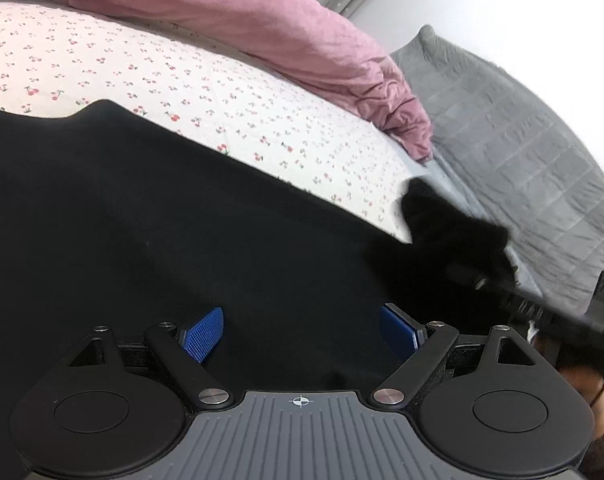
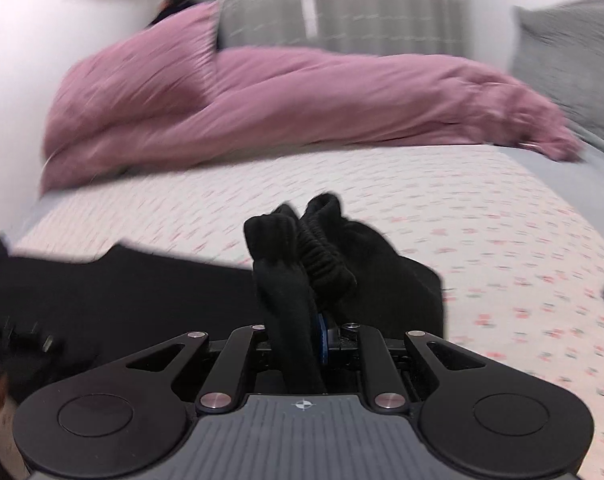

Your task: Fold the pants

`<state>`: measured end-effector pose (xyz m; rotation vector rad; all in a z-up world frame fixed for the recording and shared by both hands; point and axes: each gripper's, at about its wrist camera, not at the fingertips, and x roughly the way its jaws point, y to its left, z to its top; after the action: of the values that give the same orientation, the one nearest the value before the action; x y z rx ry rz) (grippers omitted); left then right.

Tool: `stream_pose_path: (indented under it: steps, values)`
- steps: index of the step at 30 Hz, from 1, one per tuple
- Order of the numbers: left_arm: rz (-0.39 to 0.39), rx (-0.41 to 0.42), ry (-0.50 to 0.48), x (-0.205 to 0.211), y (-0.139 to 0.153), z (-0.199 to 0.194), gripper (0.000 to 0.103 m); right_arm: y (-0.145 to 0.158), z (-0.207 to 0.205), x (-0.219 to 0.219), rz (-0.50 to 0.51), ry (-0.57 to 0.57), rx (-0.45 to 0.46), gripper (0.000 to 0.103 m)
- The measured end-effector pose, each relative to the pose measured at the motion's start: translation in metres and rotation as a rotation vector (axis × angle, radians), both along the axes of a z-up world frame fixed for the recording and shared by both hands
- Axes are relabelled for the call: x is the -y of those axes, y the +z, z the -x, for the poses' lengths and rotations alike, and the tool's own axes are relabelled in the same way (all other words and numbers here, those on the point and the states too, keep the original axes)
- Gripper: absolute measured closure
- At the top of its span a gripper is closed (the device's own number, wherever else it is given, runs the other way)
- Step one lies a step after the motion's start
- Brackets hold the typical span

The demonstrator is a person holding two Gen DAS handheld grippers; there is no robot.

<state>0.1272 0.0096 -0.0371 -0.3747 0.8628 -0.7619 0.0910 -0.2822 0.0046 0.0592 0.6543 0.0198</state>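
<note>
A: What do we see close up?

B: We see our left gripper first. Its two blue pads stand far apart, so it is wide open and holds nothing. The black pants lie flat right under it.

A: And our right gripper?

B: It is pinched tight on a bunched-up bit of the pants. The stretchy, ribbed edge sticks up out of its jaws. We see only a sliver of blue pad there.

A: Where do the pants lie?

B: On the bed sheet, the white one with tiny red cherries. The rest of the pants spread out flat to the left.

A: What is farther back?

B: A crumpled pink blanket lies across the bed. A grey quilted cover sits off to the right. Grey curtains hang at the very back, all blurry.
</note>
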Motion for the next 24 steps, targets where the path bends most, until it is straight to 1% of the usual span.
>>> stream_pose_path:
  steps: [5, 6, 8, 9, 10, 12, 14, 17, 19, 21, 24]
  values:
    - [0.110, -0.072, 0.024, -0.001, -0.009, -0.013, 0.016, -0.009, -0.008, -0.039, 0.061, 0.129, -0.052, 0.088]
    - [0.133, -0.089, 0.025, 0.000, -0.011, -0.016, 0.016, -0.012, -0.009, -0.045, 0.067, 0.155, -0.061, 0.086]
    - [0.176, -0.119, 0.027, 0.003, -0.017, -0.021, 0.016, -0.016, -0.007, -0.061, 0.093, 0.208, -0.075, 0.081]
    - [0.197, -0.133, 0.025, 0.004, -0.019, -0.024, 0.016, -0.018, -0.006, -0.067, 0.115, 0.237, -0.080, 0.076]
    - [0.216, -0.146, 0.019, 0.006, -0.021, -0.026, 0.016, -0.018, -0.002, -0.071, 0.123, 0.256, -0.081, 0.066]
    - [0.264, -0.192, 0.002, 0.008, -0.027, -0.032, 0.016, -0.018, 0.002, -0.077, 0.114, 0.307, -0.083, 0.061]
    - [0.287, -0.217, 0.004, 0.009, -0.031, -0.036, 0.016, -0.014, 0.007, -0.079, 0.107, 0.348, -0.074, 0.058]
    - [0.290, -0.216, 0.000, 0.010, -0.032, -0.037, 0.016, -0.008, 0.015, -0.075, 0.058, 0.431, -0.076, 0.056]
    - [0.284, -0.209, -0.006, 0.015, -0.032, -0.037, 0.018, -0.007, 0.018, -0.070, 0.043, 0.450, -0.083, 0.053]
    - [0.254, -0.195, -0.006, 0.024, -0.030, -0.037, 0.018, -0.004, 0.021, -0.064, 0.024, 0.458, -0.082, 0.053]
    - [0.166, -0.146, 0.001, 0.039, -0.023, -0.033, 0.031, 0.005, 0.024, -0.050, -0.047, 0.465, -0.080, 0.054]
